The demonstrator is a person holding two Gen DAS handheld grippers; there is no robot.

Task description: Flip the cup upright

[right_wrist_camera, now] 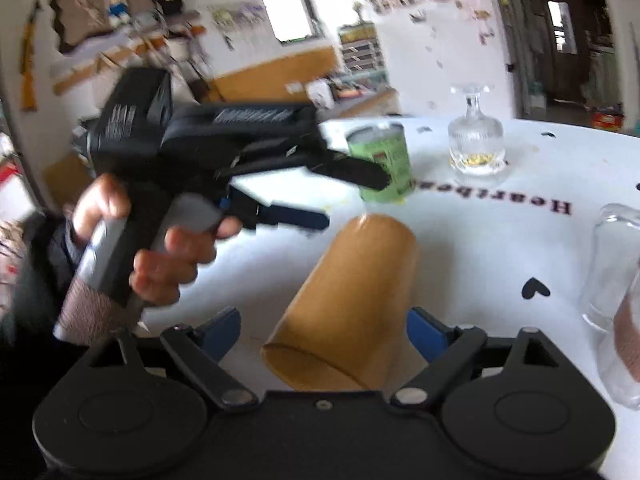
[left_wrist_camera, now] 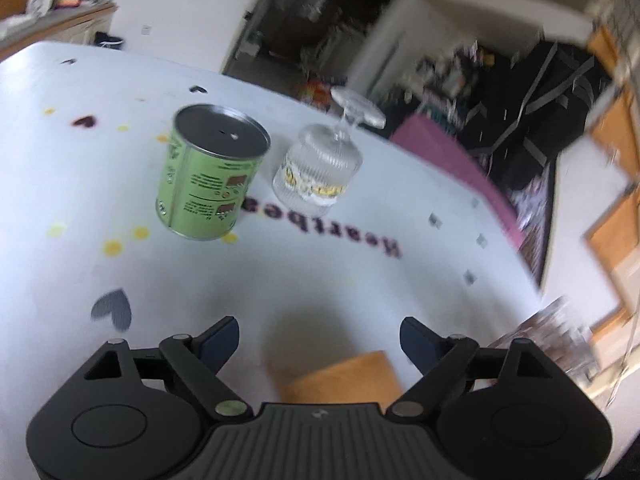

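Tan cup [right_wrist_camera: 344,304] tilting mouth-down between right gripper [right_wrist_camera: 324,336] jaws, standing apart; left gripper [left_wrist_camera: 320,340] jaws apart, hovering over counter [left_wrist_camera: 360,264]

Cup [right_wrist_camera: 344,304] lies on its side on tabletop [right_wrist_camera: 480,248], between my right gripper's [right_wrist_camera: 324,334] fingers. Beyond cup: can [right_wrist_camera: 382,164]; stemmed glass [right_wrist_camera: 476,140] right of can. My left gripper [right_wrist_camera: 344,196] left of cup.

Tan cup [left_wrist_camera: 344,376] mostly hidden behind left claw [left_wrist_camera: 320,344], background blurred
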